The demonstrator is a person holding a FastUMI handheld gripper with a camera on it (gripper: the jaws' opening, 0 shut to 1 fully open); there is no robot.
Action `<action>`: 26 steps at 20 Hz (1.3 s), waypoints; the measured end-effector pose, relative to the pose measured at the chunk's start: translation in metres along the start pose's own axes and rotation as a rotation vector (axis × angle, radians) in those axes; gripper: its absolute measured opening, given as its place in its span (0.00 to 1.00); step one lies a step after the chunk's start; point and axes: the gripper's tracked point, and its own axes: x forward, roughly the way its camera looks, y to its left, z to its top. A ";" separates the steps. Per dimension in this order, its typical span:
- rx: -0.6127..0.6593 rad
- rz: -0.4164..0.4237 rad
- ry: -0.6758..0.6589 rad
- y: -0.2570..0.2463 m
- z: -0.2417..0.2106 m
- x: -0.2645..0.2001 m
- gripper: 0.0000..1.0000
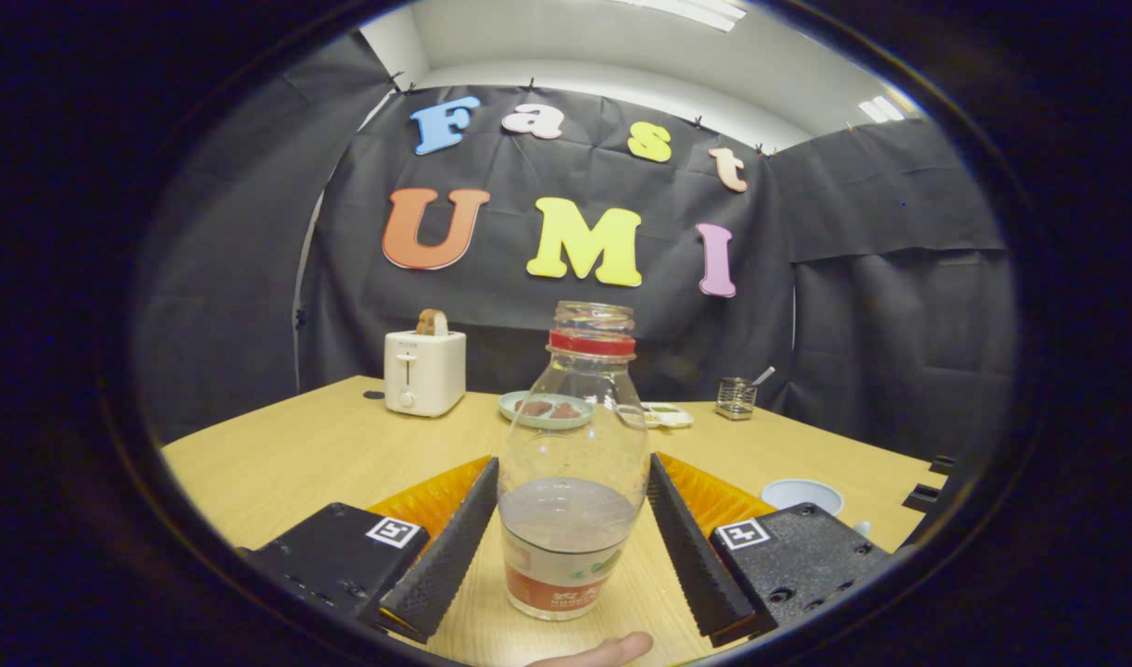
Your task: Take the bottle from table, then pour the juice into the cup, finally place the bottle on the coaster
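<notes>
Bottle [572, 463] is standing upright on the table [288, 463] between my gripper [572, 482] fingers, which are spread wide and not pressing it, with narrow gaps either side. Beside the bottle, off the right finger, the cup [802, 494] is sitting apart; beyond it, bare tabletop is stretching toward the toaster [424, 371].

the gripper [572, 482] has its fingers spread wide, one on each side of the bottle [573, 463], close beside its walls; whether they touch it cannot be told. the bottle stands upright on the table [288, 463] between them, uncapped, with a red ring at the neck and dark juice in its lower part. a fingertip [612, 650] shows just under the bottle. a white cup [802, 494] sits beyond the right finger. a toaster [424, 371], a plate [546, 409] and a small glass container [735, 397] line the table's far edge.
</notes>
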 end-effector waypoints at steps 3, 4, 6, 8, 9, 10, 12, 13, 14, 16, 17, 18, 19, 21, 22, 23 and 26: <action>0.023 0.026 -0.003 0.002 0.000 -0.001 1.00; 0.032 0.031 0.006 0.001 -0.002 -0.001 0.99; 0.062 0.055 0.027 0.001 -0.010 0.000 0.99; 0.122 0.079 0.040 0.000 -0.013 0.000 0.99; 0.128 0.066 0.043 -0.004 -0.013 0.000 0.96; 0.115 0.062 0.054 -0.005 -0.014 0.001 0.94; 0.105 0.078 0.089 -0.003 -0.015 -0.002 0.81; 0.119 0.091 0.084 -0.003 -0.006 -0.005 0.81; 0.137 0.098 0.072 -0.005 0.004 -0.008 0.80; 0.177 0.111 0.069 -0.005 0.019 -0.013 0.79; 0.197 0.125 0.068 -0.002 0.026 -0.015 0.79; 0.216 0.136 0.066 0.001 0.035 -0.016 0.79; 0.238 0.150 0.061 0.003 0.043 -0.017 0.78; 0.288 0.184 0.049 0.009 0.061 -0.020 0.78; 0.320 0.197 0.047 0.011 0.068 -0.020 0.78; 0.355 0.209 0.047 0.012 0.072 -0.021 0.78; 0.463 0.237 0.050 0.012 0.086 -0.025 0.78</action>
